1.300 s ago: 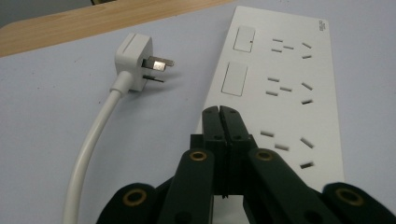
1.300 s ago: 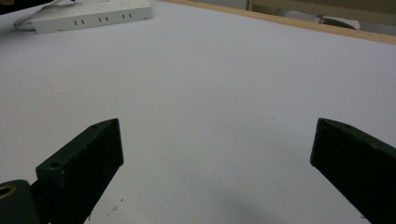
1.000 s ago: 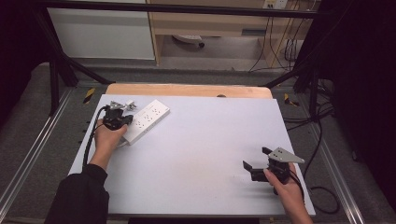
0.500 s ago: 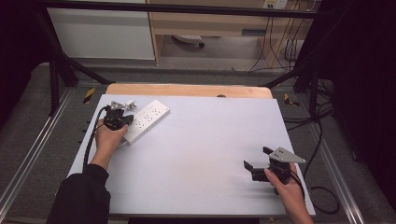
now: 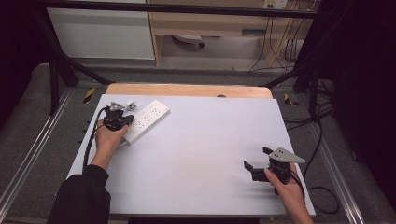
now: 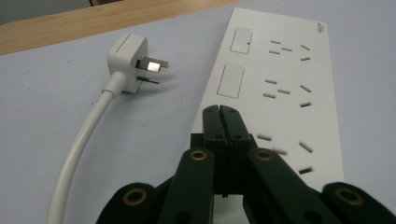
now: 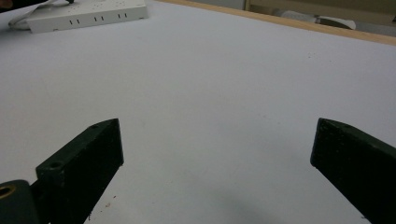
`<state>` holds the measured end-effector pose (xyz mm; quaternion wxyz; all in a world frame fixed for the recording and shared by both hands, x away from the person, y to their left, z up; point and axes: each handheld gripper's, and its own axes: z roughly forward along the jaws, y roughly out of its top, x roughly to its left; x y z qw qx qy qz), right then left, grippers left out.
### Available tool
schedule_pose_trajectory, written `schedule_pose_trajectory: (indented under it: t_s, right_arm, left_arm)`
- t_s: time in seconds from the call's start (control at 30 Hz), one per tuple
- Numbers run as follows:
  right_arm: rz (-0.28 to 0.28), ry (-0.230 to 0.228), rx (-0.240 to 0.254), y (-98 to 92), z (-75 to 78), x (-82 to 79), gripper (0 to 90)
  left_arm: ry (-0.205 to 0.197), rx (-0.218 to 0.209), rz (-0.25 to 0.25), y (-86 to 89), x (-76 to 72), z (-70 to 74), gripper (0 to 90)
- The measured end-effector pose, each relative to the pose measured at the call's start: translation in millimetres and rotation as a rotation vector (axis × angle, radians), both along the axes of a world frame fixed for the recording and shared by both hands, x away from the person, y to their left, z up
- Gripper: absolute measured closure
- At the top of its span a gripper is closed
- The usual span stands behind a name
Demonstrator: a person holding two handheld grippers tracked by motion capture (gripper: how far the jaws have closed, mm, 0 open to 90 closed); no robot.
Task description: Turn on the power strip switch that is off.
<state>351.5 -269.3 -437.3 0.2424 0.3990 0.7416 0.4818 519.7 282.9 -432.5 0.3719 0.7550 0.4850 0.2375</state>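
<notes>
A white power strip (image 5: 145, 120) (image 6: 280, 88) lies at the table's far left, also seen far off in the right gripper view (image 7: 88, 16). Its white plug (image 6: 130, 63) (image 5: 130, 105) lies loose on the table beside it, prongs towards the strip, with its cord (image 6: 77, 154) trailing back. My left gripper (image 5: 122, 120) (image 6: 220, 111) rests over the strip's near end, jaws pressed together with nothing between them. My right gripper (image 5: 256, 164) (image 7: 217, 149) sits near the table's front right, jaws wide apart over bare tabletop.
The white table top (image 5: 201, 140) has a wooden strip (image 5: 187, 90) along its far edge. Metal frame rails (image 5: 32, 154) run along both sides. Cables (image 5: 322, 140) hang off the right side.
</notes>
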Motion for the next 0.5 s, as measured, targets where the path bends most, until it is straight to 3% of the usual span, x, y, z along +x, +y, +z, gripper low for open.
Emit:
schedule_pose_trajectory:
  t_s: [0.5]
  right_arm:
    - [0.004, 0.002, -0.003, 0.6, -0.4, 0.3, 3.0]
  left_arm:
    - [-0.003, -0.006, -0.004, 1.3, -0.3, -0.6, 90.0]
